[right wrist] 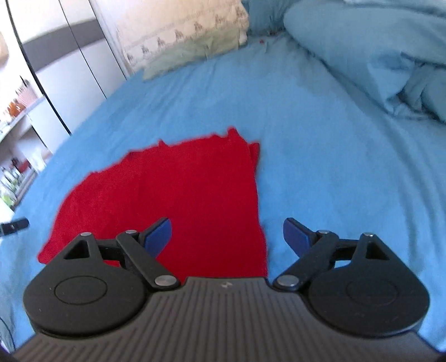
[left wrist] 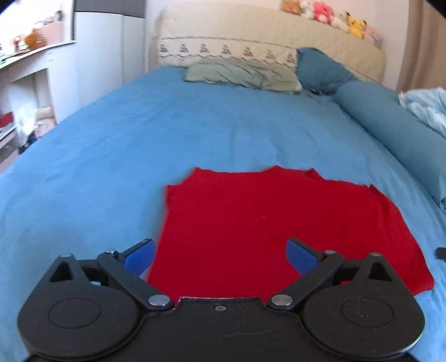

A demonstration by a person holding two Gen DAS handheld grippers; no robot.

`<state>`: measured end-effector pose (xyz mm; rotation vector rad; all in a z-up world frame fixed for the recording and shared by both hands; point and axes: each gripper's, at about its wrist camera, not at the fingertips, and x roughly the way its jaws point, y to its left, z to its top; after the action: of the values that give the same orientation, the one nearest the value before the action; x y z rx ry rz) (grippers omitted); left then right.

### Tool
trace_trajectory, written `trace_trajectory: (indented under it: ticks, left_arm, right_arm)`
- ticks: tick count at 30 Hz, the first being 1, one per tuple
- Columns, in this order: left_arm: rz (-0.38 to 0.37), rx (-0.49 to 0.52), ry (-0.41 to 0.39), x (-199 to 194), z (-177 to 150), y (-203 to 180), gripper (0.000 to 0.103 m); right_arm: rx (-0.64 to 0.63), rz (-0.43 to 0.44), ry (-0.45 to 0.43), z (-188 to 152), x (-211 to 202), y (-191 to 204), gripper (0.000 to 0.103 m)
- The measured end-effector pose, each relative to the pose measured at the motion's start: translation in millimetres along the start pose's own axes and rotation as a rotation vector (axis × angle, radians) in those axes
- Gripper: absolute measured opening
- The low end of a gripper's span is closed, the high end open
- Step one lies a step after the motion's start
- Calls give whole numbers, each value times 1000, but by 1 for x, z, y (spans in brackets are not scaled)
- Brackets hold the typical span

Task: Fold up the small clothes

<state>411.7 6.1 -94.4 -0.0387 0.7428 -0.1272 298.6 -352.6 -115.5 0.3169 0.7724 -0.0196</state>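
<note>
A red garment (left wrist: 273, 222) lies flat on the blue bed sheet (left wrist: 111, 156), partly folded, with layered edges at its right side. My left gripper (left wrist: 220, 256) is open and empty, above the garment's near left edge. In the right wrist view the garment (right wrist: 178, 189) lies left of centre. My right gripper (right wrist: 227, 236) is open and empty, above the garment's near right edge, its left finger over the cloth and its right finger over the sheet (right wrist: 334, 172). The tip of the other gripper shows at each view's edge (right wrist: 14, 225).
A green pillow (left wrist: 242, 73) and a blue pillow (left wrist: 320, 69) lie at the head of the bed by a beige headboard (left wrist: 251, 30) topped with plush toys (left wrist: 334, 16). A rolled blue duvet (left wrist: 395, 128) runs along the right. White shelves (left wrist: 30, 83) stand left.
</note>
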Motion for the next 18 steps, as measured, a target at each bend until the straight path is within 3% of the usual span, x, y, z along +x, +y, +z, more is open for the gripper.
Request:
trace_trajectory:
  ticks: [3,8,11,14,18]
  left_arm:
    - [-45,19,39,27,3,-22,101]
    - [-63,90,44,64,2,-55,101]
    - [-64,117,53,86,4,-70,101]
    - [-47,103,98,106,2,-77,100]
    - [-40,93,146,125,-6,-75,101]
  right_arm:
    - [45,-14,23,-13,23,-5,90]
    - [1,-40,-23,-36,44,0,88]
    - [-48,4,-31,-39,46,8,75]
    - [-94,19,-55,-40,47,11,75]
    - [-54,19,-60,-44,53,-2,73]
